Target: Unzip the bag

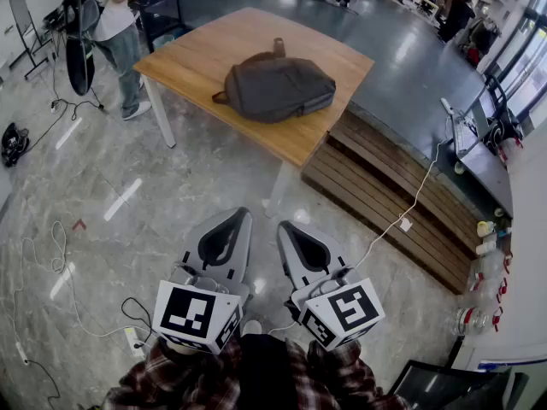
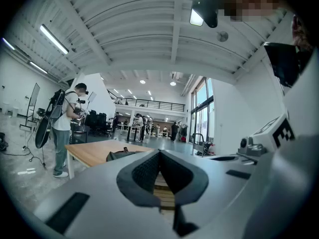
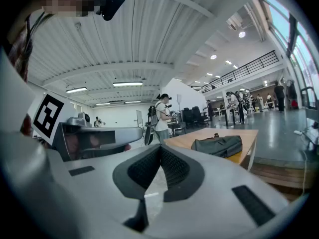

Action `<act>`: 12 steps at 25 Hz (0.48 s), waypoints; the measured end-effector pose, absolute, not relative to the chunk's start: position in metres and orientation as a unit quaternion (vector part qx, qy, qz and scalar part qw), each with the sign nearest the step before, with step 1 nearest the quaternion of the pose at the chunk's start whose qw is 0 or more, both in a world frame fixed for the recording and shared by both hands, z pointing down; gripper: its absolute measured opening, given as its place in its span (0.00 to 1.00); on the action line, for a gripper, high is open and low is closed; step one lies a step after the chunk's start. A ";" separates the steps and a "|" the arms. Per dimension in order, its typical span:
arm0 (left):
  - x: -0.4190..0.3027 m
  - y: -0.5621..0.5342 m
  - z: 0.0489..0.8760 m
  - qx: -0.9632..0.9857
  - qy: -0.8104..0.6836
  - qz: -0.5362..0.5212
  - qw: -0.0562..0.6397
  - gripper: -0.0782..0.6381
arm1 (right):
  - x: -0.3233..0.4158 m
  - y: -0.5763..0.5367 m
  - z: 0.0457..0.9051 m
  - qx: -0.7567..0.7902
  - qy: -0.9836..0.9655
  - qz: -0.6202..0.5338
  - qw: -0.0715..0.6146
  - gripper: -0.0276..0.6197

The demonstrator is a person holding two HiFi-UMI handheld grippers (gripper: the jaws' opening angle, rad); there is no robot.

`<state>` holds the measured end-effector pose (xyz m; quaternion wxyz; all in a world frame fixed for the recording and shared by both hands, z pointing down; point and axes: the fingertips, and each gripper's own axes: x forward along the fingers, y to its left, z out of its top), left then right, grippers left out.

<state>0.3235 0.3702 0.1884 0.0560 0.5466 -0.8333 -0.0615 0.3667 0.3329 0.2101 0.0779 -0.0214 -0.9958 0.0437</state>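
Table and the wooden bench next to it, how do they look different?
The table is pale, smooth-topped wood standing on white legs; the bench is darker, slatted and sits low by the floor. The table carries the bag, while a white cable crosses the bench. Both are wood.

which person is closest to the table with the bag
The one in the white top, right beside the table; the others stand far across the hall.

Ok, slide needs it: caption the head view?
Shut and empty, left gripper and right gripper hang well short of the grey bag on the wooden table.
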 end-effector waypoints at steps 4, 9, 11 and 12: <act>0.254 0.364 0.183 0.544 -0.836 -0.058 0.047 0.12 | 0.300 0.331 0.211 -0.029 -0.995 0.035 0.084 0.06; 0.168 0.359 0.179 0.548 -0.834 -0.063 0.032 0.12 | 0.218 0.328 0.214 -0.028 -0.996 0.031 0.085 0.06; 0.142 0.352 0.181 0.554 -0.829 -0.061 0.031 0.12 | 0.193 0.322 0.216 -0.020 -0.996 0.033 0.085 0.06; 0.132 0.347 0.183 0.559 -0.827 -0.060 0.032 0.12 | 0.183 0.318 0.218 -0.015 -0.996 0.036 0.085 0.06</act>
